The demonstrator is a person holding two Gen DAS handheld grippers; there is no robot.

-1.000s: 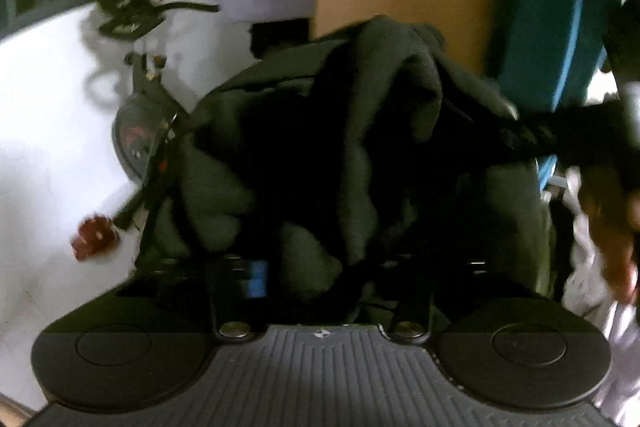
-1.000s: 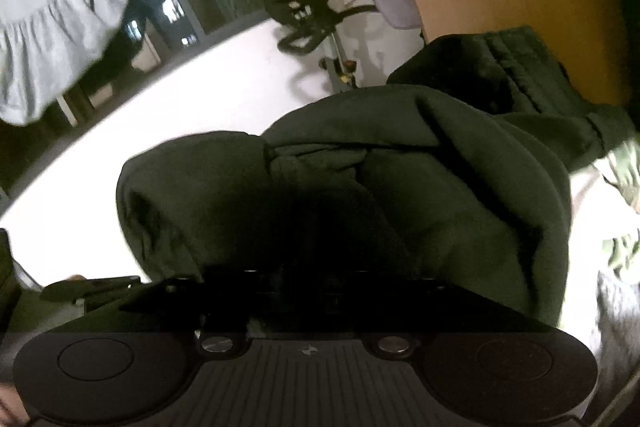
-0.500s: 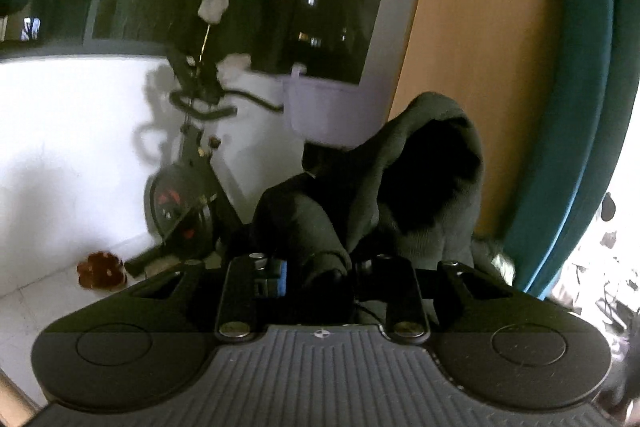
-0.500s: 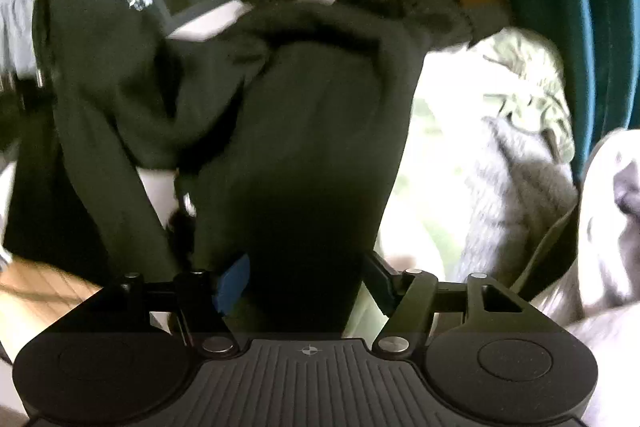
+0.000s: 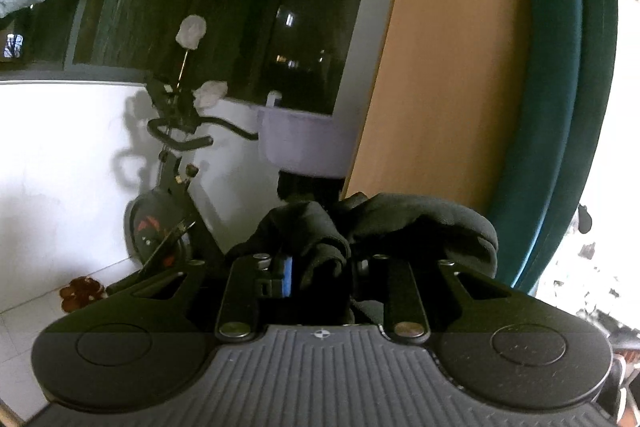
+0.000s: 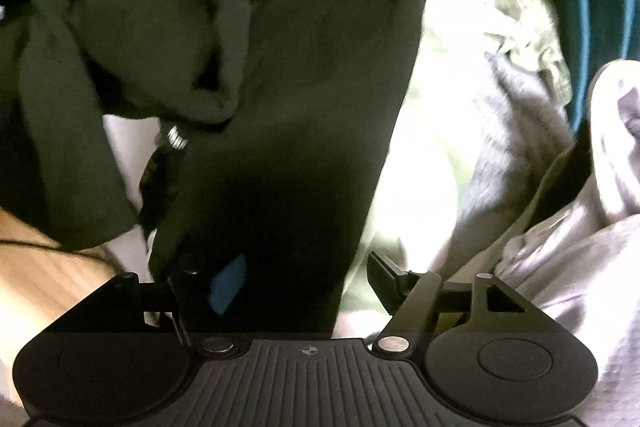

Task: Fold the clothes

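The left gripper (image 5: 320, 267) is pinching a bunched fold of the dark green fleece garment (image 5: 400, 223) between its closed fingers. The right gripper (image 6: 304, 283) is standing with its fingers spread apart, the same dark green fleece garment (image 6: 304, 107) draping between them; a pale grey crumpled cloth (image 6: 580, 247) is lying just beside its right finger.

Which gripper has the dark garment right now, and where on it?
The left gripper is shut on a bunched fold of the dark garment. The right gripper stands open, the cloth hanging between its fingers, not clamped.
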